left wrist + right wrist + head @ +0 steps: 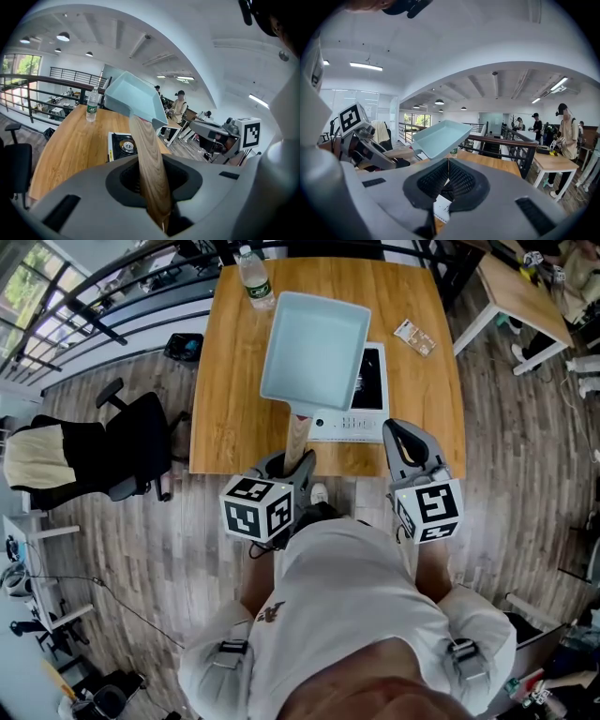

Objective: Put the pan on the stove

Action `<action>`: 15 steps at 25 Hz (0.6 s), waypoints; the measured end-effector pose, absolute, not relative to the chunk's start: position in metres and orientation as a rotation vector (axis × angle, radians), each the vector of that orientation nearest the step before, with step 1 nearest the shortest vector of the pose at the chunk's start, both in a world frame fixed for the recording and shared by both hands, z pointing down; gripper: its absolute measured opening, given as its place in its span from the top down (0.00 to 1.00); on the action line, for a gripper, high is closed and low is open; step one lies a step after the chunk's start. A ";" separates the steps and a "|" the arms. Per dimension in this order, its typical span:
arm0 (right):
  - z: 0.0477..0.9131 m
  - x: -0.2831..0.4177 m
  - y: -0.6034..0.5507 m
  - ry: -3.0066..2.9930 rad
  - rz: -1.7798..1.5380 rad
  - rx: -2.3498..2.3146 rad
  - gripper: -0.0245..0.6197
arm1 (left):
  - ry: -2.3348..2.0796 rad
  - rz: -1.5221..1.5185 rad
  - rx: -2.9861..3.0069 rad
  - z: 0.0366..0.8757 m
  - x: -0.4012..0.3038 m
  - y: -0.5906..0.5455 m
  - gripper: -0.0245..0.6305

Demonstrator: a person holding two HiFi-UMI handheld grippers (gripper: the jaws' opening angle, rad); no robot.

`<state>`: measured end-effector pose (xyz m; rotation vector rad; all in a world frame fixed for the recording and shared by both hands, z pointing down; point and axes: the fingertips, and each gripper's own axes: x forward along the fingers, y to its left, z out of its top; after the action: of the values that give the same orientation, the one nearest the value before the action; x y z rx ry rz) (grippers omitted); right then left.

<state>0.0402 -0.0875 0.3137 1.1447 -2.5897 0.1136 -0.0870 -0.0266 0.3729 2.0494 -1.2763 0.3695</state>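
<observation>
A light blue rectangular pan with a wooden handle hangs in the air, tilted, above a small tabletop stove on the wooden table. My left gripper is shut on the end of that handle; in the left gripper view the handle runs up from between the jaws to the pan, with the stove below it. My right gripper is to the right of the handle, at the table's near edge, shut and empty. The right gripper view shows its jaws closed together and the pan to the left.
A plastic water bottle stands at the table's far edge, left of the pan. A small packet lies on the table to the right of the stove. A black office chair is at the left, another table at the far right.
</observation>
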 end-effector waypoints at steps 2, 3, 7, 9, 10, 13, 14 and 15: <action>0.313 0.038 -0.091 -2.580 0.115 1.155 0.93 | -1.265 0.375 2.056 0.373 -0.090 -0.032 0.82; 0.313 0.036 -0.093 -2.575 0.117 1.161 0.93 | -1.259 0.378 2.059 0.373 -0.091 -0.035 0.82; 0.316 0.033 -0.099 -2.555 0.118 1.187 0.93 | -1.235 0.385 2.075 0.377 -0.096 -0.046 0.82; 0.317 0.031 -0.102 -2.546 0.117 1.202 0.93 | -1.223 0.387 2.085 0.378 -0.098 -0.051 0.82; 0.317 0.030 -0.103 -2.541 0.118 1.209 0.93 | -1.217 0.388 2.090 0.379 -0.099 -0.054 0.82; 0.319 0.026 -0.106 -2.528 0.122 1.233 0.93 | -1.196 0.398 2.105 0.381 -0.104 -0.060 0.82; 0.320 0.024 -0.107 -2.523 0.123 1.241 0.93 | -1.189 0.402 2.110 0.382 -0.105 -0.062 0.82; 0.320 0.023 -0.107 -2.518 0.124 1.249 0.93 | -1.181 0.405 2.115 0.382 -0.107 -0.064 0.82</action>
<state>0.0226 -0.1072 0.3204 1.2491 -2.5180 0.1242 -0.1068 -0.0639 0.3824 2.1153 -1.1808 0.4055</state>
